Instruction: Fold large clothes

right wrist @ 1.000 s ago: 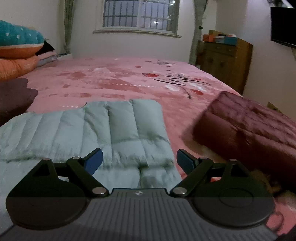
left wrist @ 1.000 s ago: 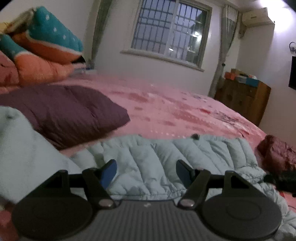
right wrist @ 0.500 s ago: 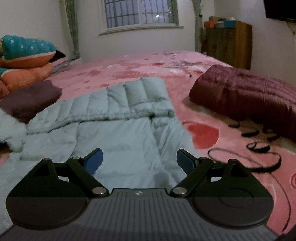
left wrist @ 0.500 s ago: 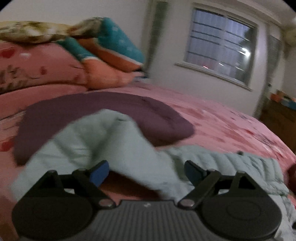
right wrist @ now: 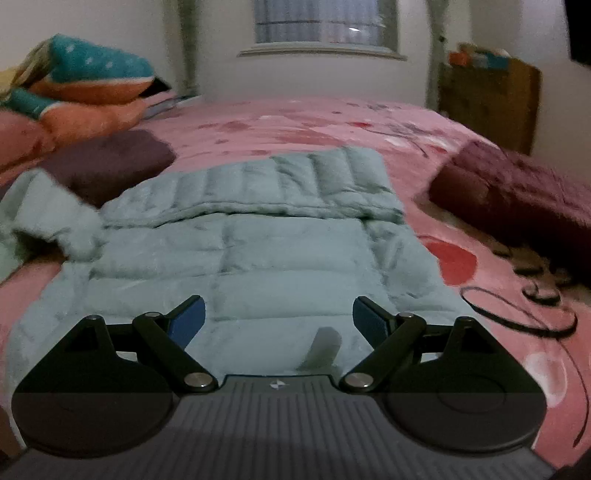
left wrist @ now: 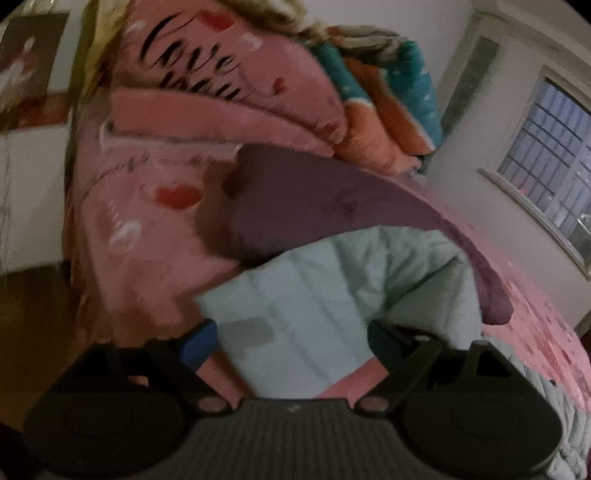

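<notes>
My right gripper point(right wrist: 276, 316) hangs jaws wide apart over the pale green puffer jacket point(right wrist: 258, 254), which lies flat on the pink bed point(right wrist: 295, 122), far sleeve folded across its top. My left gripper point(left wrist: 291, 341) is spread open too, a jacket sleeve point(left wrist: 332, 295) between its fingers, untouched. Beside the jacket: purple cushion point(right wrist: 107, 162) left, maroon garment point(right wrist: 517, 188) and black cord point(right wrist: 517, 314) right, bare pink bedding beyond.

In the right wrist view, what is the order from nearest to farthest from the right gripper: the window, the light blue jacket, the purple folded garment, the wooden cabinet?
1. Light blue jacket: directly under and ahead of the right gripper.
2. Purple folded garment: farther back on the bed, left side.
3. Wooden cabinet: beyond the bed, far right.
4. Window: on the back wall, centre.
</notes>
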`<action>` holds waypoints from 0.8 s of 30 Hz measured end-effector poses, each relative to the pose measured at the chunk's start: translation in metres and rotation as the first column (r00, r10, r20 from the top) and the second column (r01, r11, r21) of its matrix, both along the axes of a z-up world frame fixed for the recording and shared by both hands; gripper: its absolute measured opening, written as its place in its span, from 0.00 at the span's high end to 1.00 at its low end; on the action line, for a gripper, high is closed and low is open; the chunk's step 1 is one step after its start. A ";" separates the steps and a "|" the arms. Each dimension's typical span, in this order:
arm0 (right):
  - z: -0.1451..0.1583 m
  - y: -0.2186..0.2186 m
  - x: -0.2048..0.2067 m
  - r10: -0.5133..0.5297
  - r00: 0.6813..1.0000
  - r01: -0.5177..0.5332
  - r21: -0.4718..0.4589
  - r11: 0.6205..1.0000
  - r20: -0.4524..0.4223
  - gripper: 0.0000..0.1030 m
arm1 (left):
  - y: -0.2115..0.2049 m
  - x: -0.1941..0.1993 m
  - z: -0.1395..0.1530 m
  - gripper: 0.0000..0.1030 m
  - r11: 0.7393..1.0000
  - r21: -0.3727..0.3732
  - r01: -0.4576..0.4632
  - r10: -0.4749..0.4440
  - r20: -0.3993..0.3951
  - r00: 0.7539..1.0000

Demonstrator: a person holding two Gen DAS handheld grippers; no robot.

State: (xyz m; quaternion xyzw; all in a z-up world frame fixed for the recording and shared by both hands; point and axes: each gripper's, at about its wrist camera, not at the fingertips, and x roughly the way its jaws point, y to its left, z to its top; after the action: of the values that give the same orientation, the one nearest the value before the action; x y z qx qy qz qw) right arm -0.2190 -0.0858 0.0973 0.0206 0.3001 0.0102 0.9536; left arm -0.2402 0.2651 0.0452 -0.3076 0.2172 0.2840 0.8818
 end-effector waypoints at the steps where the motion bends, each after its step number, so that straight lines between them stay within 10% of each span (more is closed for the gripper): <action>1: 0.000 0.005 0.000 0.015 1.000 -0.015 -0.009 1.000 0.000 0.00 | 0.004 -0.003 -0.004 0.14 1.000 -0.025 -0.010 0.010 -0.001 1.000; 7: 0.002 0.025 -0.004 0.070 0.998 -0.070 -0.025 0.997 -0.003 0.00 | 0.020 -0.007 -0.027 0.14 0.991 -0.133 -0.025 0.019 -0.047 0.999; 24: -0.005 0.012 0.010 0.036 0.999 -0.035 0.022 0.999 -0.030 0.00 | 0.021 0.029 -0.056 0.11 0.989 -0.135 -0.054 0.036 -0.134 0.990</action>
State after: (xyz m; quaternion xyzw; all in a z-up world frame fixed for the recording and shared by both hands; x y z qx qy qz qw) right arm -0.2088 -0.0737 0.0928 0.0257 0.3149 0.0301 0.9483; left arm -0.2109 0.2859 -0.0107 -0.3534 0.2867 0.3078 0.8355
